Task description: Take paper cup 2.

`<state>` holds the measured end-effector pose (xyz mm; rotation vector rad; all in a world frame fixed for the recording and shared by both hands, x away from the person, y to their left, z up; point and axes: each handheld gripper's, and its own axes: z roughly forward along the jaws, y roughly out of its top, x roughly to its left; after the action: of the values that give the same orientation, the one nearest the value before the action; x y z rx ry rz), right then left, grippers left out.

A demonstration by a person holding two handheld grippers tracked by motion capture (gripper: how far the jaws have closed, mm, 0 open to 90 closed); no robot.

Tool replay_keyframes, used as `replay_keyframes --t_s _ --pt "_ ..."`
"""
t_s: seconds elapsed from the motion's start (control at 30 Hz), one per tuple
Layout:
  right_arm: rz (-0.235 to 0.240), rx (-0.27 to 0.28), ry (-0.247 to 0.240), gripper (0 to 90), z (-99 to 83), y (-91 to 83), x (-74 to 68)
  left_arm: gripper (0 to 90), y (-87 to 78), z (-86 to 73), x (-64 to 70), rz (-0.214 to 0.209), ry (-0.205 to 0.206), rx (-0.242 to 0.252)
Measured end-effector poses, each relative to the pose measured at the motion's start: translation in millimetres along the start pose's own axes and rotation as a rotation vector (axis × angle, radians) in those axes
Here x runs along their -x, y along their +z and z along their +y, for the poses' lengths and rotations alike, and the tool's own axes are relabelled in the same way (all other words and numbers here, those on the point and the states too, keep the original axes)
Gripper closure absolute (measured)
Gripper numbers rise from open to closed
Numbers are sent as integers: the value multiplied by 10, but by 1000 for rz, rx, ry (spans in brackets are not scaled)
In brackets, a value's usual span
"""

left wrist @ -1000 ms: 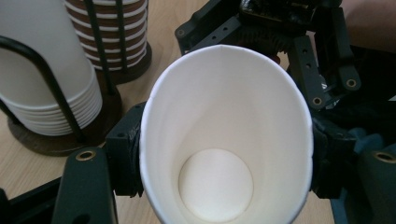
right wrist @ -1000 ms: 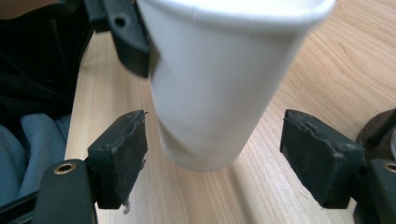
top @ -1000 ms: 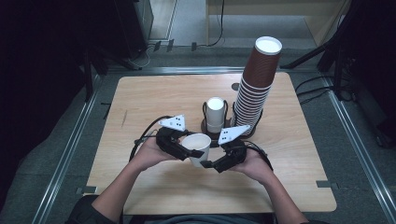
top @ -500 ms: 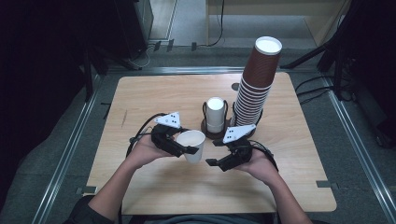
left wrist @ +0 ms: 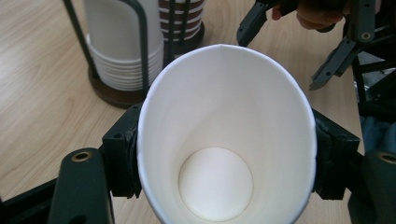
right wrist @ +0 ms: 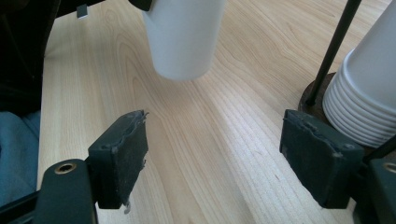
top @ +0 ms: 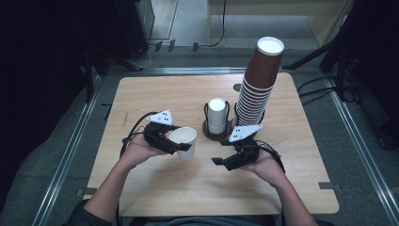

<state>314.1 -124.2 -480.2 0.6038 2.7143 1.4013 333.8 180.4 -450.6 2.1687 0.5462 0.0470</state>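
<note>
A white paper cup [top: 184, 140] [left wrist: 224, 135] is held just above the table, and my left gripper [top: 181, 145] [left wrist: 224, 158] is shut on its sides, squeezing the rim to an oval. The cup's mouth faces up and it holds nothing. My right gripper [top: 218, 163] [right wrist: 224, 158] stands open to the right of the cup, apart from it, with nothing between its pads [right wrist: 122, 154]. In the right gripper view the cup's bottom [right wrist: 182, 37] hangs over the wood.
A dark wire holder [top: 205, 126] with a stack of upside-down white cups [top: 217, 115] stands at the table's middle. Right behind it rises a tall stack of brown cups [top: 258, 82]. The wooden table [top: 188, 188] has free room at the front and left.
The two grippers, close together at the cup a second ago, have drawn apart. My left gripper carried the cup leftward; the right one let go and moved right, now open.
</note>
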Motion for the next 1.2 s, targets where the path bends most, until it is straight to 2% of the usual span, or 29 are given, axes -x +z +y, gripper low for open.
replay_keyframes --t_s 0.13,0.17,0.33,0.5,0.6,0.87,0.93,1.07,1.13,1.2 --pt "5 -1 2 237 7 -2 14 266 -50 -32 -34 17 -15 2" --pt "6 -2 -1 238 9 9 27 266 -84 -56 -58 38 -19 0" --pt "-2 -14 -2 241 8 31 53 264 -160 -115 -127 68 -41 3" --pt "-3 -28 0 255 11 50 85 257 -265 -211 -225 121 -71 1" --pt "-3 -34 7 257 5 57 104 253 -294 -235 -257 135 -75 0" --pt "-1 -45 17 259 -25 64 123 252 -421 -363 -435 209 -95 -11" --pt "1 -52 21 259 -36 67 117 250 -427 -371 -449 213 -98 -9" --pt "3 -57 22 261 -59 71 112 245 -487 -441 -577 255 -102 -6" --pt "1 -61 21 261 -64 70 110 242 -494 -452 -598 262 -107 -2" --pt "2 -60 22 264 -80 66 105 243 -527 -497 -702 287 -135 3"
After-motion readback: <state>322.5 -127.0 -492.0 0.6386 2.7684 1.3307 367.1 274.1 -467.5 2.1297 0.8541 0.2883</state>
